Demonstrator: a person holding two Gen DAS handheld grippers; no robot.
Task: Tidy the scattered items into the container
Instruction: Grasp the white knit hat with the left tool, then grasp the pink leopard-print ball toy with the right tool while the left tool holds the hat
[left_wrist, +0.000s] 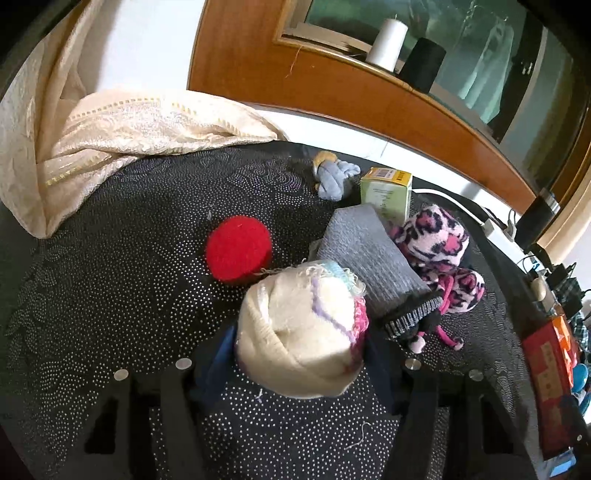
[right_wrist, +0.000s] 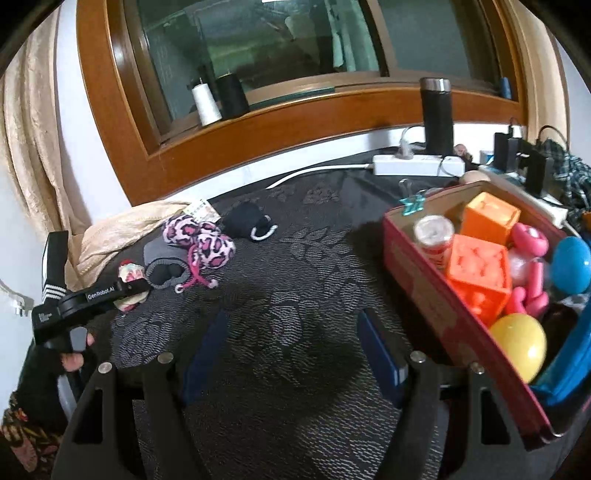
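Softness governs the handling of the cream rolled sock bundle (left_wrist: 299, 332): it is light, compressible and fuzzy, so it is unlikely to slip, and it is best taken across its thick middle, as appears to be the case now. The left gripper (left_wrist: 300, 354) is seen clenched on it, the bundle bulging between the fingers just above the dark dotted tablecloth (left_wrist: 129, 277). The right gripper (right_wrist: 295, 350) is held released, its jaws wide apart with nothing between them, over bare cloth near the front edge.

Close behind the bundle lie a red felt ball (left_wrist: 238, 249), a grey sock (left_wrist: 365, 254) and a leopard-print sock pair (left_wrist: 436, 243), all soft and easily snagged by loose threads. The red container (right_wrist: 417, 258) is set at the right edge of the tabletop and is already crowded with an orange cube (right_wrist: 476, 269), a yellow egg (right_wrist: 517, 343) and other toys; little room is left, so some pressing-in is probably needed. Open cloth is left between pile and container.
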